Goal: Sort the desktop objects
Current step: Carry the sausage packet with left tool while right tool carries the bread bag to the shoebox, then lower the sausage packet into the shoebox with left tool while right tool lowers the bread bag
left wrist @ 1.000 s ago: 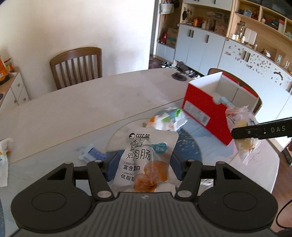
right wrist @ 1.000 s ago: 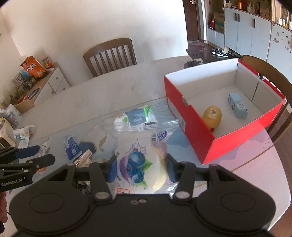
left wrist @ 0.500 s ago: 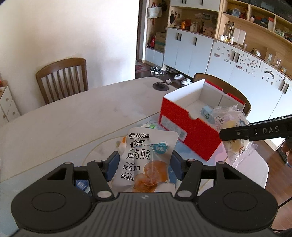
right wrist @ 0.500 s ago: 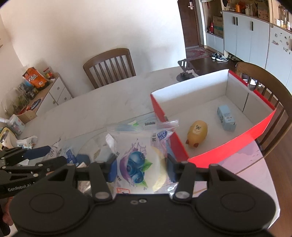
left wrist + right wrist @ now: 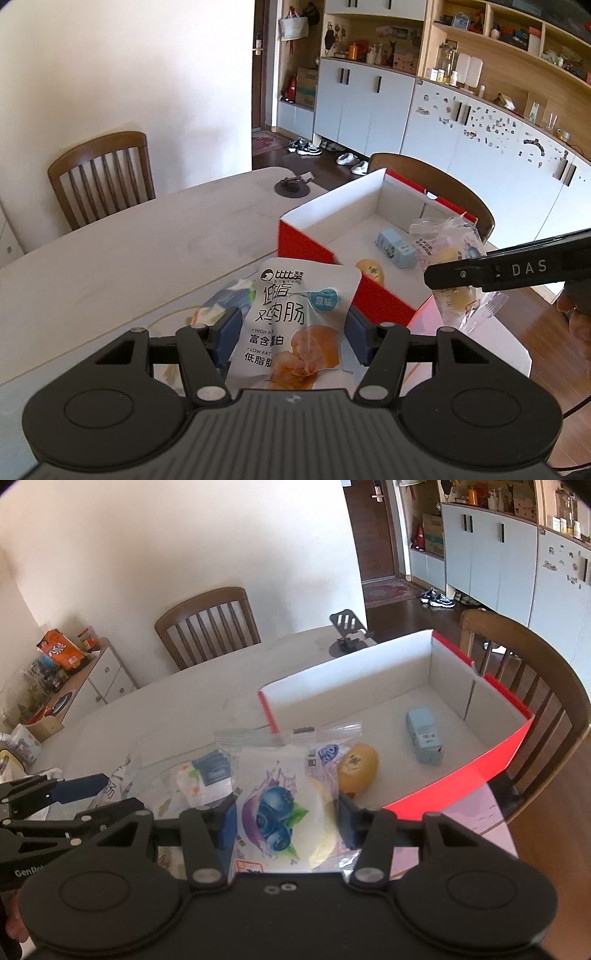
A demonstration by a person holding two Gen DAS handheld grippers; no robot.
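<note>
Risk was judged highest at the release, since both packets were soft and neither was yet lowered into the red box (image 5: 317, 251)

From the left wrist view, the left gripper (image 5: 291, 328) was seen with its fingers (image 5: 229, 334) clamped on the white sausage pouch (image 5: 299, 314), which was held above the counter (image 5: 122, 266), just short of the box's near wall. That wall could be caught by the pouch's upper edge if the pouch were carried in too low, and the light box could be pushed toward the counter's edge. A yellow toy (image 5: 371, 271) and a pale blue carton (image 5: 397, 249) were seen lying inside. The right gripper was seen at the right of this view, its clear bag hanging at the box's near right corner, so a clash between the two grippers was considered possible if both were brought in together

From the right wrist view, the right gripper (image 5: 286, 818) was seen with its fingers (image 5: 228, 821) pressed on the blueberry zip bag (image 5: 284, 805), held at the near end of the box with the toy just beyond it. A slip was thought possible, the bag's film being slack and glossy, and a drop onto the loose packets (image 5: 199, 775) on the counter could follow. The left gripper was seen low at the left of this view
</note>
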